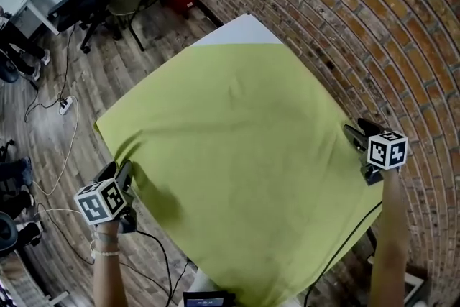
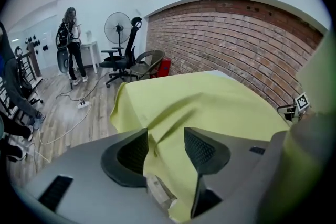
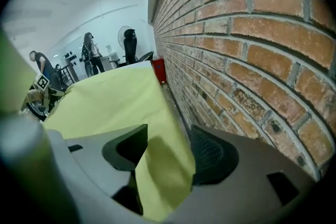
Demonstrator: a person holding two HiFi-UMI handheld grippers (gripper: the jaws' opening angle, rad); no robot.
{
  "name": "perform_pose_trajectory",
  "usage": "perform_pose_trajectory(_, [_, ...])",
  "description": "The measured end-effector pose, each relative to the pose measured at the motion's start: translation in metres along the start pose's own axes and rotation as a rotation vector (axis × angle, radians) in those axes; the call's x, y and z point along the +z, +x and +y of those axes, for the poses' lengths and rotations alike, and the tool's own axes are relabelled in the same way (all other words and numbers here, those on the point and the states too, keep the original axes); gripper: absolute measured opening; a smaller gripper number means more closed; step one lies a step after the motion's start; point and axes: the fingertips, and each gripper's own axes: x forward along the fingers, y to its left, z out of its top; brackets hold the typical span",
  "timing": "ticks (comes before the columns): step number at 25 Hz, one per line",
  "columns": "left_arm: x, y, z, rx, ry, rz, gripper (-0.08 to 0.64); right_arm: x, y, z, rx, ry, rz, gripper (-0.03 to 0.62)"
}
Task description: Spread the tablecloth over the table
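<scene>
Covering almost the whole surface [image 1: 241, 31], the yellow-green tablecloth [image 1: 237, 154] lies spread out flat, with only one white corner of the surface bare at the far end. One edge of the cloth runs close along the brick wall [image 1: 345, 3], and the opposite edge hangs over the side toward the wooden floor [image 1: 65, 83].

Both grippers stand at the near part of the cloth, one at each side, well apart from each other. The left gripper [image 2: 165, 147] is at the near left corner. Its jaws are wide apart, and a loose fold of the tablecloth lies in the gap between them. The fold runs just beside the pad on the left of that view and hangs down below the jaws. The other pad stands clear of it, so the cloth is between the jaws but not pinched.

The right gripper [image 3: 168, 149] is at the cloth's edge beside the brick wall. Its jaws are also wide. A flap of the tablecloth hangs in the gap and fills most of it, and its outer edge comes near the pad on the wall side. The pads do not squeeze it, although I cannot tell if the flap touches one of them lightly.

Soft wrinkles run across the cloth from the left corner toward the middle.
</scene>
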Motion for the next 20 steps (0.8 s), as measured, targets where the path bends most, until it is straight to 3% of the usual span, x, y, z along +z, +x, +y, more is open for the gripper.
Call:
perform_pose_trajectory(5, [-0.013, -0.002, -0.001, -0.050, -0.093, 0.006, 0.238, -0.024, -0.007, -0.006, 0.098, 0.046, 0.068, 0.267])
perform_pose_trajectory(10, [-0.008, 0.003, -0.007, -0.115, -0.139, 0.003, 0.227, -0.022, -0.001, -0.003, 0.150, 0.051, 0.108, 0.247])
perform_pose_trajectory(20, [0.003, 0.012, -0.001, -0.152, -0.176, -0.007, 0.233, 0.000, 0.016, 0.004, 0.112, 0.011, 0.092, 0.213])
